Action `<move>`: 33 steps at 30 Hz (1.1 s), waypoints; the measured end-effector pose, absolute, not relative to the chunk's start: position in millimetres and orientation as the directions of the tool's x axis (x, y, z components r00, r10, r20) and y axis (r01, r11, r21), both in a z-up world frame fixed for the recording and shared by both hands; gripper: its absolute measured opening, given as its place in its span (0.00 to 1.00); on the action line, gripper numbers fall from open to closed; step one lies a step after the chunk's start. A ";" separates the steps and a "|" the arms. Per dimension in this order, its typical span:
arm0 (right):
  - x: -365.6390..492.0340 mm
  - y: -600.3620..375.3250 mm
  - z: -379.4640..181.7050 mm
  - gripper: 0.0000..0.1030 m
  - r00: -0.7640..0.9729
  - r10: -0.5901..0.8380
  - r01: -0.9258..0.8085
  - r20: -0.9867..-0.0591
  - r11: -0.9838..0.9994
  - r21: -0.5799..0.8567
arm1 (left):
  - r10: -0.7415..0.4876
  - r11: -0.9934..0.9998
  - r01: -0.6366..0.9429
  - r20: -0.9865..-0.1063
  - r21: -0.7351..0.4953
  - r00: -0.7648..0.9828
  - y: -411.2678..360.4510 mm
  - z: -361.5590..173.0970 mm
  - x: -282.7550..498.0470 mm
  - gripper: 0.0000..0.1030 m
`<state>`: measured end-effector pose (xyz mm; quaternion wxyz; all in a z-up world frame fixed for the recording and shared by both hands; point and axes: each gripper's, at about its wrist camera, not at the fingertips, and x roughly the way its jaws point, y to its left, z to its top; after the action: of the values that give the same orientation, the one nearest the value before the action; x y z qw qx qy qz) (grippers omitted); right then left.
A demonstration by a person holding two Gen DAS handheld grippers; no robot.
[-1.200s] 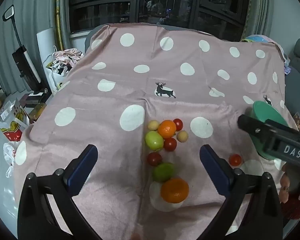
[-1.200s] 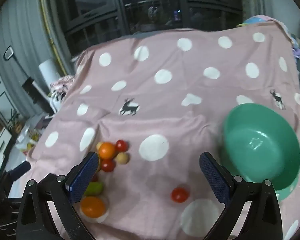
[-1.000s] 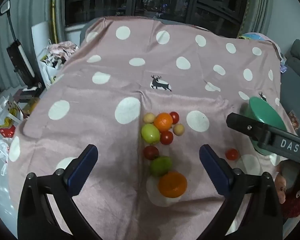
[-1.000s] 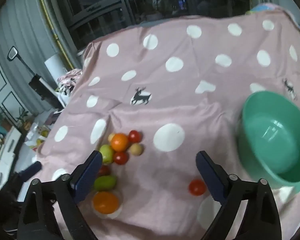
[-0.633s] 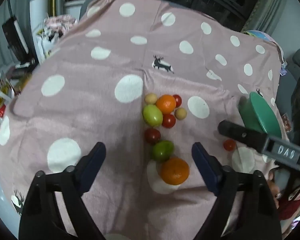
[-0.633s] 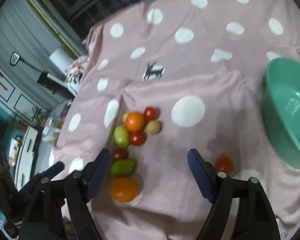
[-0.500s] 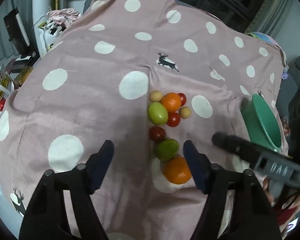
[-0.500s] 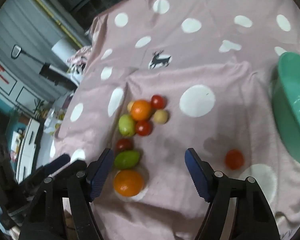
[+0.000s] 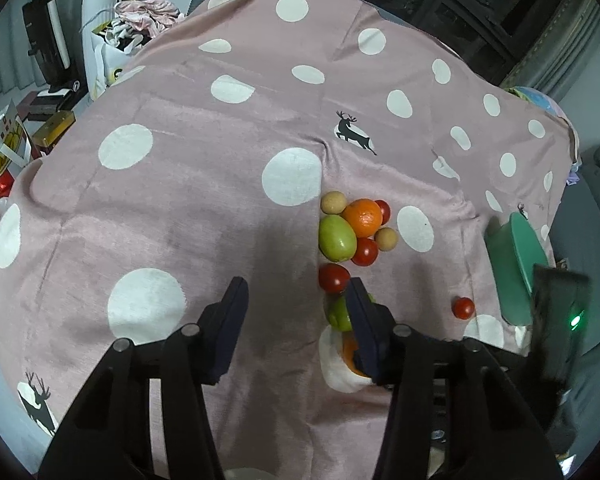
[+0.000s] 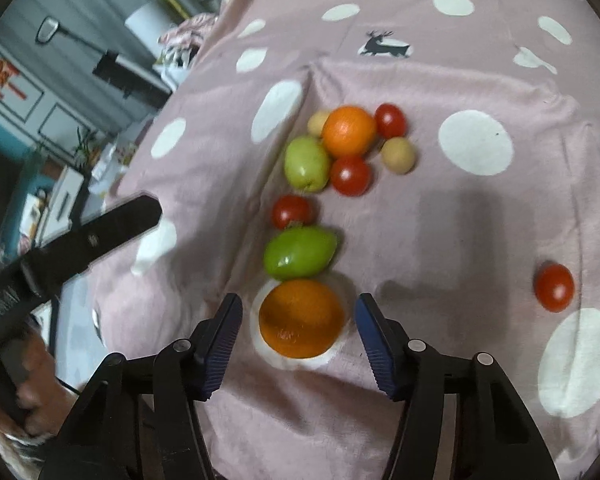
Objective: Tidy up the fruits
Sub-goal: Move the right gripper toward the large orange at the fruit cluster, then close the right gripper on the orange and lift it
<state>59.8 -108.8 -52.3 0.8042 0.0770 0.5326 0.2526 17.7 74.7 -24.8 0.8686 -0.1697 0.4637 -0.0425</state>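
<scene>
Fruits lie on a pink dotted cloth (image 9: 204,200). My right gripper (image 10: 299,304) straddles the near orange (image 10: 302,318); its jaws are closing, with small gaps still showing beside both pads. Just beyond lie a green fruit (image 10: 300,252) and a tomato (image 10: 292,211), then a cluster around a second orange (image 10: 349,130). My left gripper (image 9: 296,286) hovers left of the same row with its jaws closing on nothing but cloth. Its right finger (image 9: 364,328) hides part of the green fruit (image 9: 336,312). A lone tomato (image 9: 463,308) lies to the right.
A green bowl (image 9: 518,264) stands at the cloth's right edge, with the right gripper's black body (image 9: 556,320) in front of it. The left gripper's body (image 10: 80,236) and a hand (image 10: 32,392) fill the lower left of the right wrist view. Floor clutter (image 9: 52,120) lies off the left edge.
Both grippers have tilted down and come closer to the fruits. The left jaws have narrowed a lot. The right gripper has moved left over the near orange, and the bowl has left its view.
</scene>
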 end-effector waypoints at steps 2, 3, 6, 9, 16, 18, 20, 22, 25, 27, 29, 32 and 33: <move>59.0 -104.7 -55.5 0.51 0.304 0.473 -0.328 -0.827 0.867 0.375 | -0.235 0.938 -0.082 -0.791 -0.338 0.565 73.2 -24.0 18.2 0.48; 59.4 -104.0 -56.1 0.48 0.305 0.465 -0.329 -0.831 0.870 0.367 | -0.238 0.938 -0.079 -0.790 -0.339 0.565 72.2 -23.4 18.3 0.48; 59.3 -106.5 -57.6 0.47 0.319 0.471 -0.330 -0.823 0.869 0.370 | -0.245 0.938 -0.065 -0.786 -0.339 0.567 67.3 -22.2 18.5 0.48; 60.7 -117.3 -53.0 0.45 0.347 0.482 -0.310 -0.805 0.869 0.386 | -0.248 0.942 -0.050 -0.786 -0.333 0.566 60.4 -21.3 19.4 0.48; 67.6 -165.1 -43.8 0.19 0.431 0.457 -0.233 -0.778 0.889 0.393 | -0.246 0.955 -0.004 -0.795 -0.298 0.554 34.8 -25.7 22.8 0.48; 69.1 -173.8 -49.5 0.19 0.423 0.446 -0.202 -0.789 0.895 0.398 | -0.250 0.955 0.001 -0.801 -0.297 0.544 29.7 -28.4 24.1 0.47; 69.8 -180.5 -49.9 0.19 0.419 0.468 -0.170 -0.778 0.882 0.439 | -0.264 0.952 0.007 -0.805 -0.307 0.532 25.0 -30.3 25.2 0.45; 67.2 -187.8 -48.5 0.20 0.424 0.495 -0.157 -0.759 0.865 0.477 | -0.293 0.945 0.030 -0.804 -0.325 0.517 19.0 -32.6 26.0 0.39; 67.5 -191.7 -46.0 0.20 0.425 0.493 -0.145 -0.759 0.865 0.481 | -0.307 0.945 0.059 -0.815 -0.321 0.492 6.9 -38.3 26.2 0.36; 68.9 -195.4 -47.6 0.22 0.420 0.505 -0.129 -0.754 0.855 0.502 | -0.327 0.941 0.077 -0.827 -0.329 0.457 -0.9 -45.1 26.4 0.35; 69.7 -196.0 -48.5 0.26 0.408 0.525 -0.123 -0.747 0.842 0.525 | -0.353 0.932 0.088 -0.833 -0.350 0.426 -7.6 -50.6 26.7 0.35; 72.2 -190.2 -46.6 0.31 0.389 0.545 -0.136 -0.743 0.832 0.538 | -0.377 0.924 0.098 -0.836 -0.370 0.399 -14.3 -55.8 26.4 0.35; 70.4 -187.2 -47.1 0.31 0.385 0.552 -0.142 -0.740 0.827 0.543 | -0.383 0.921 0.097 -0.838 -0.376 0.388 -15.6 -58.1 26.9 0.35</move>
<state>70.4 -187.2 -47.1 0.8076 0.2004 0.5113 0.2148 26.9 -15.6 -58.1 0.8223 -0.1342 0.5334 -0.1461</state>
